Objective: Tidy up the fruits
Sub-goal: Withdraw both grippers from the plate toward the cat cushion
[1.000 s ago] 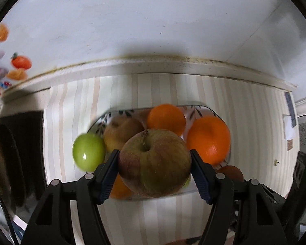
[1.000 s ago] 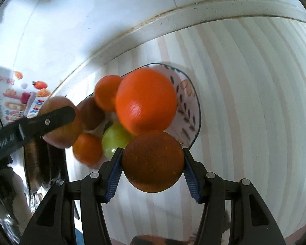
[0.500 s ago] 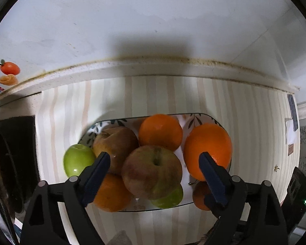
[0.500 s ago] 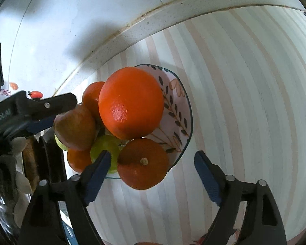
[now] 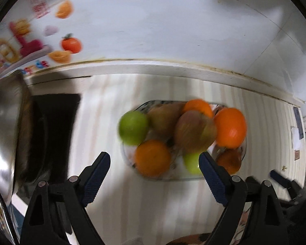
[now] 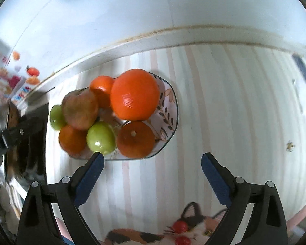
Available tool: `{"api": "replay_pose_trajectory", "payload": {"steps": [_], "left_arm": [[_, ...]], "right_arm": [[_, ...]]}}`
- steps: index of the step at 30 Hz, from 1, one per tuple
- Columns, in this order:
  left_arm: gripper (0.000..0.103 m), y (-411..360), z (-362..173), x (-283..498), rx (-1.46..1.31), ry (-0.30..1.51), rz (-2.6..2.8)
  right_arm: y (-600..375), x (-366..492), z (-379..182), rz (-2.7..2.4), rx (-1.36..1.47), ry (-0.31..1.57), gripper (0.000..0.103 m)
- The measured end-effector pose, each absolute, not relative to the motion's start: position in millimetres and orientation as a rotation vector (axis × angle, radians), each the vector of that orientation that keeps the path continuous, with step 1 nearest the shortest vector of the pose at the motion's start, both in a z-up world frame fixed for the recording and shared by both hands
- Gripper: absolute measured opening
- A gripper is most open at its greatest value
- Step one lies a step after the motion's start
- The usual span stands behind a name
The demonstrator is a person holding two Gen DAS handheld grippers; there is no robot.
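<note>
- Left wrist view looks down past its fingers, near the fruit plate (image 5: pixel 132 164), facing the wall.
- Right wrist view does likewise; both share the plate (image 6: pixel 171 110).

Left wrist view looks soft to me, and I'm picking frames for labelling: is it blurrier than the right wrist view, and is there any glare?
Left wrist view: motion blur smears the reddish-green apple and the patterned glass plate. Right wrist view: much sharper, with small glare spots on the large glossy orange and the front green apple; both views bend the striped tablecloth fisheye-style.
</note>
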State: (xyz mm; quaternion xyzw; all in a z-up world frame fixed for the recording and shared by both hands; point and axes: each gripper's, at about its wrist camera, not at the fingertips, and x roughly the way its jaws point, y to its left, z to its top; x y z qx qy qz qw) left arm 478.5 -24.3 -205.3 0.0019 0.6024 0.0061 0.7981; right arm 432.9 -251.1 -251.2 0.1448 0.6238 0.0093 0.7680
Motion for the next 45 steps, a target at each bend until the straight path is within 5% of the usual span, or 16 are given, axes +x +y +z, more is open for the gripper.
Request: {"api": "replay_pose_trajectory", "payload": {"steps": [29, 45], "left_arm": [[0.089, -8, -78, 314, -0.040, 1.048, -0.069], [0.089, -7, -50, 286, -0.029, 0.994, -0.084]], "right_arm": [[-221, 298, -59, 0.053, 0.172, 1.071, 0.098], [-217, 267, -15, 0.062, 0.182, 0.983, 0.098]]}}
